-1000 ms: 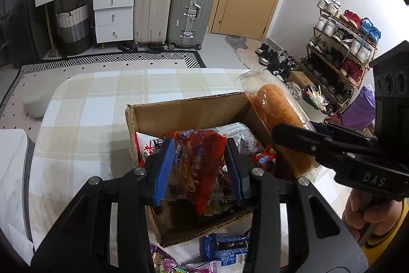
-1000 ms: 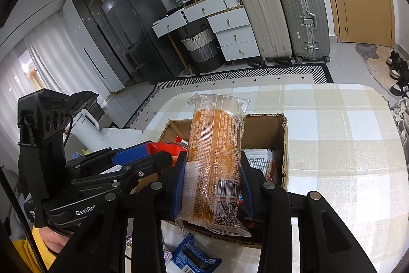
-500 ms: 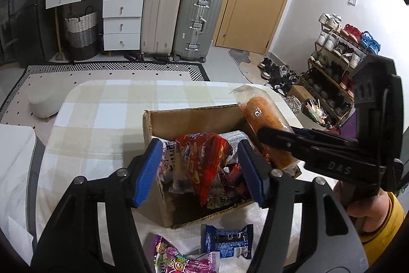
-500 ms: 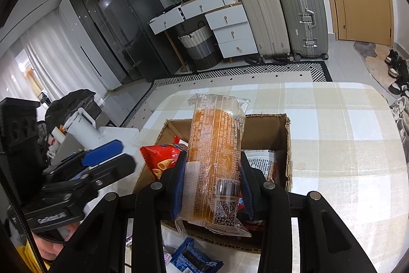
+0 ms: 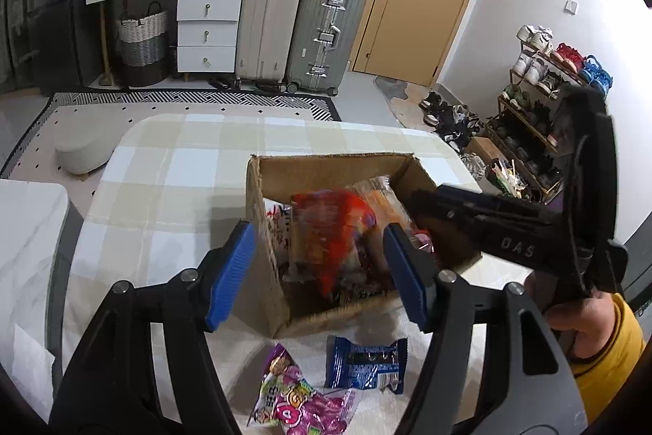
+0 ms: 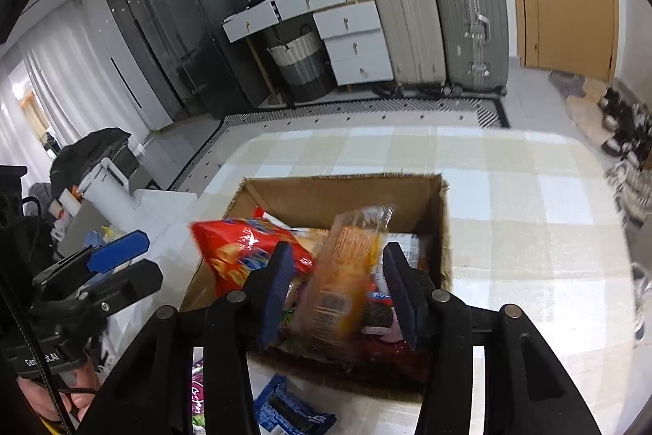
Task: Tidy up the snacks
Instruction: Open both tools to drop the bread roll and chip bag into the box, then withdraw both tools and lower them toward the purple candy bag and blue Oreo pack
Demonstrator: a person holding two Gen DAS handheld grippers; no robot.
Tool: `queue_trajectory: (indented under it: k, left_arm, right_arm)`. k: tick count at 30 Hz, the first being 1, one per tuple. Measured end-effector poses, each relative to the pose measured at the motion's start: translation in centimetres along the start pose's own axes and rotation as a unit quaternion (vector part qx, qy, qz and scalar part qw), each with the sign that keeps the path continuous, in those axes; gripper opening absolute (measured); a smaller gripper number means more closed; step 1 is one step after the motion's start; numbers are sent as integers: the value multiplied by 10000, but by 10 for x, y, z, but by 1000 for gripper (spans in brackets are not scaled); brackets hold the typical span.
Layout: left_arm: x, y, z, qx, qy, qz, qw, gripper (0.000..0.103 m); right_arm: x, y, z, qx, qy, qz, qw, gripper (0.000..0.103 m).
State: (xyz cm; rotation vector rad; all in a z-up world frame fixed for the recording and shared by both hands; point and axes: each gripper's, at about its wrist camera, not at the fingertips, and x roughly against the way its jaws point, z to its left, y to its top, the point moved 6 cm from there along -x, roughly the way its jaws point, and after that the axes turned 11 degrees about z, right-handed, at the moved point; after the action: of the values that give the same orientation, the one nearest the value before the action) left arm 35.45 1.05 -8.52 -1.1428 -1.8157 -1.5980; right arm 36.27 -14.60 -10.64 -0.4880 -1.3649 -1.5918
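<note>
Over the box, both claws are letting go

Centre frame, the left gripper (image 5: 320, 274) is opening, released from the red bag (image 5: 338, 227) now lying in the cardboard box (image 5: 334, 170); the right gripper (image 6: 334, 288) is opening too, and the orange packet (image 6: 346, 272) is blurring downward between its pads. Two wrappers are waiting at bottom centre, the blue wrapper (image 5: 366, 363) and the purple wrapper (image 5: 297, 398).

Open cardboard box (image 5: 342, 170) ahead of both grippers, heaped with snacks: red crisp bag (image 6: 240, 251) left, clear-wrapped orange bread (image 6: 346, 272), blurred, tilted between right gripper's opening jaws. Blue wrapped biscuit (image 5: 366, 363) and purple candy bag (image 5: 297, 398) lie on tablecloth below left gripper.
</note>
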Motion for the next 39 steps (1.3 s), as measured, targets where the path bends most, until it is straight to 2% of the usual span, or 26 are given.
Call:
queue_trajectory:
  k: [9,11,15,18,21,27,29,31,35,39]
  left_arm:
    - [40,-21,-18,-96,133,-151,9998,64]
    - [54,-27,-23,-92,209,-221,9995,69]
    - [82,-38,-31,-106,231,-372,9990,72]
    - [105,-48,-36,-112,334,-497,9981,79]
    - [127,-59,-43,-147,379,-622,9972,80]
    - [168,-84,-51,-153,408,-750,9962,81]
    - [177,-92,-52,-124,409,-754,9962,82]
    - [187,-99,-50,-54,380,-747,9965,82]
    - [214,-113,-53,39,376,-914,9951,84]
    - [241,-135,-53,144,483,-1154,9920,87]
  right_arm:
    - [58,-11,24,90,154,-464,9988,47]
    - [70,-16,31,125,188,-542,9983,48]
    - [98,-31,48,219,251,-721,9968,49]
    - [119,-43,59,263,314,-868,9954,51]
    - [137,-55,72,370,333,-955,9942,59]
    - [161,-76,91,496,251,-1108,9923,60]
    - [171,-83,97,523,277,-1209,9909,71]
    - [182,-91,102,567,292,-1390,9882,77]
    - [201,-113,114,596,371,-1806,9810,81]
    - [215,-133,121,517,467,-2026,9768,86]
